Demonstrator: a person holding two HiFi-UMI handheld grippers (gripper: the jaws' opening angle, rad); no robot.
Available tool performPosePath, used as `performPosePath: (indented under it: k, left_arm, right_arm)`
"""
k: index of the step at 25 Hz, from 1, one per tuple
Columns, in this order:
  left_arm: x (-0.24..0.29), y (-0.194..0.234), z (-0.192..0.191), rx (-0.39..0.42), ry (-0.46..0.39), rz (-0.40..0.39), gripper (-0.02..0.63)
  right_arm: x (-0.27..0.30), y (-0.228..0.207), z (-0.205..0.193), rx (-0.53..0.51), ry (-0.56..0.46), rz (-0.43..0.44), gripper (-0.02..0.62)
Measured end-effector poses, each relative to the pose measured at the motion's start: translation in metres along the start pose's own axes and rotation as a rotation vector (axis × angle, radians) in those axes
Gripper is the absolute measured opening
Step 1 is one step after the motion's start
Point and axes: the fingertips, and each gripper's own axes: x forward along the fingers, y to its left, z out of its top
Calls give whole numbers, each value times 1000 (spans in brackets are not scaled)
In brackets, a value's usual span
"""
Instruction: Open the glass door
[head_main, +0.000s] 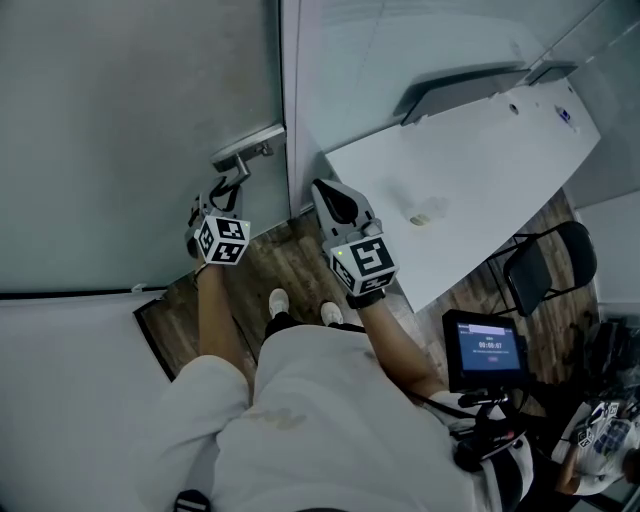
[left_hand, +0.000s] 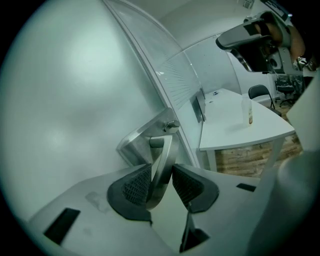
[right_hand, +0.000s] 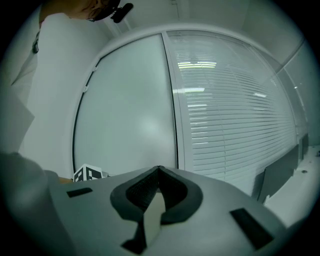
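Frosted office glazing, with a white bench (head_main: 480, 170) to the right. The left gripper (left_hand: 161, 174) clamps the glass door (head_main: 130, 130) by its steel lever handle (left_hand: 167, 150), directly ahead. The right gripper (right_hand: 159, 172) is closed and empty. The lever is likely stiff and slick and the door heavy, so hold near its free end.

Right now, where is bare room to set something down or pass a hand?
Free: the white table, past the small bottle. Crowded: the door edge, where the left gripper holds the door handle, right gripper shut beside it.
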Motion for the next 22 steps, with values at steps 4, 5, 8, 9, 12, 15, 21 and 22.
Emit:
performPosePath:
  k: [4, 5, 8, 9, 12, 15, 21, 22]
  left_arm:
    - [2, -3, -9, 23, 33, 8, 115]
    - [2, -4, -11, 31, 42, 9, 115]
    - [0, -3, -19, 46, 66, 12, 117]
    - [-2, -2, -21, 55, 76, 16, 117]
    - [-9, -7, -31, 112, 125, 27, 123]
    - [-10, -21, -44, 156, 179, 30, 122]
    - [-64, -56, -14, 213, 269, 89, 129]
    - [-73, -60, -7, 218, 281, 97, 129]
  right_arm:
    - [-3, -4, -1, 1, -16, -3, 3]
    - [-4, -5, -1, 0, -21, -3, 3]
    - [-3, -6, 2, 1, -33, -2, 3]
    - [-3, -5, 4, 3, -36, -1, 3]
    - [-7, -4, 0, 5, -44, 12, 3]
    - [-15, -4, -15, 8, -48, 29, 3]
    - [-86, -6, 4, 39, -76, 91, 3]
    - [-97, -7, 8, 46, -81, 101, 3]
